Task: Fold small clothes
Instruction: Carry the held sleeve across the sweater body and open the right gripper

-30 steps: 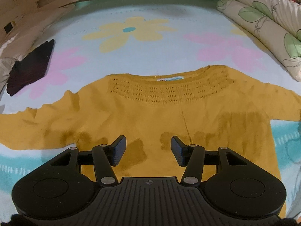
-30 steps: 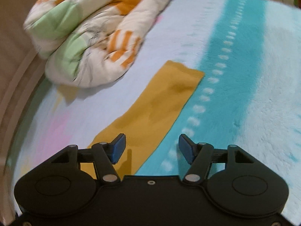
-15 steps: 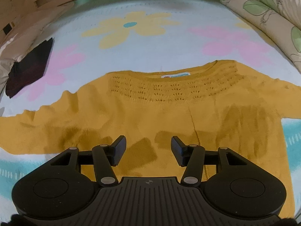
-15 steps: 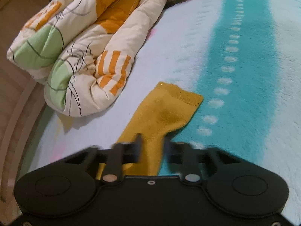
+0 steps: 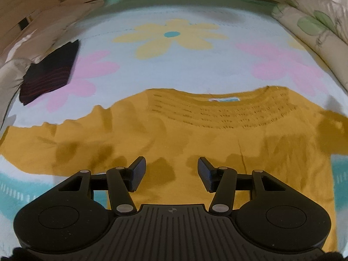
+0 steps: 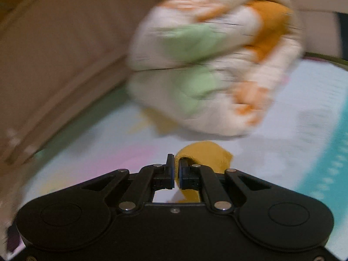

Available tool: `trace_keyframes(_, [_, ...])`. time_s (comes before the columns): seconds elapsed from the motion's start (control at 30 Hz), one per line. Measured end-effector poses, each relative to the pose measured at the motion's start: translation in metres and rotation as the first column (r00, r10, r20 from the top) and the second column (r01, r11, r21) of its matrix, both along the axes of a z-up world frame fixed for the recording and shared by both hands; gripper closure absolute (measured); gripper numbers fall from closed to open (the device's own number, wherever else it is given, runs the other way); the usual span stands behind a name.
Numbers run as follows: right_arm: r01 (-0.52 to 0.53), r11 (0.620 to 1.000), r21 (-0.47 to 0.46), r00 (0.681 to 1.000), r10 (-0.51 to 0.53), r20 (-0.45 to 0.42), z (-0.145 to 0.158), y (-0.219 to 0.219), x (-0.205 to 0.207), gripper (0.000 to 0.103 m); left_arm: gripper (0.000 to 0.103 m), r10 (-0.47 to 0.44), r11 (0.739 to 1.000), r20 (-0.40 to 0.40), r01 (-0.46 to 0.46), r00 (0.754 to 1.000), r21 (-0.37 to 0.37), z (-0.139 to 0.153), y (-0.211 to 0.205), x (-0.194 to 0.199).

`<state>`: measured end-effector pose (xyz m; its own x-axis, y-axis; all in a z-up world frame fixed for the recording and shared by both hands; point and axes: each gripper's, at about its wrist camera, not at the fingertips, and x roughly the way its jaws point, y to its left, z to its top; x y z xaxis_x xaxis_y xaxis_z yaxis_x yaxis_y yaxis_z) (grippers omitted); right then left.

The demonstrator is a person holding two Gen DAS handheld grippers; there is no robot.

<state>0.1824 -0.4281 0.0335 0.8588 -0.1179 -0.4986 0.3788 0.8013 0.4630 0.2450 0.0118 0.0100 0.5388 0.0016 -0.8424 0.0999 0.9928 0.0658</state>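
Note:
A mustard-yellow knit sweater lies flat, front up, on a flowered blanket, neckline away from me. My left gripper is open and empty, hovering over the sweater's lower body. My right gripper is shut on the end of the sweater's right sleeve and holds it lifted off the blanket; the cuff bunches up around the fingers. The right wrist view is blurred by motion.
A folded dark striped garment lies at the blanket's far left. A rolled floral duvet sits just beyond the held sleeve and shows at the far right in the left wrist view. A wooden bed frame borders the bed.
My right gripper has shut on the sleeve end and lifted it, swinging toward the duvet. My left gripper has stayed open and drifted slightly left over the sweater.

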Motion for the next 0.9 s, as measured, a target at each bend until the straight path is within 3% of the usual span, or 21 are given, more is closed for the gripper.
trace_keyframes(0.17, [-0.218,0.976,-0.013,0.975,0.218,0.034,0.023,0.087,0.028,0.092,0.052,0.059,0.998,0.018,-0.058,0.998,-0.03,0.01,0.029,0.003])
trace_keyframes(0.4, [-0.477,0.879,-0.005,0.879,0.477,0.019,0.026,0.23,0.075,0.092,0.052,0.177,0.983,0.03,-0.175,0.984,-0.06,0.018,0.078,0.011])
trace_keyframes(0.63, [-0.651,0.757,-0.054,0.758,0.644,-0.109,-0.011,0.349,0.099,0.092,0.052,0.264,0.962,0.014,-0.263,0.964,-0.071,0.014,0.114,0.015])
trace_keyframes(0.8, [-0.726,0.68,-0.103,0.682,0.693,-0.233,-0.043,0.402,0.103,0.087,0.052,0.283,0.955,0.009,-0.281,0.959,-0.092,0.015,0.128,0.016])
trace_keyframes(0.9, [-0.765,0.637,-0.094,0.637,0.728,-0.253,-0.052,0.411,0.105,0.082,0.052,0.279,0.956,0.012,-0.277,0.96,-0.099,0.013,0.132,0.015])
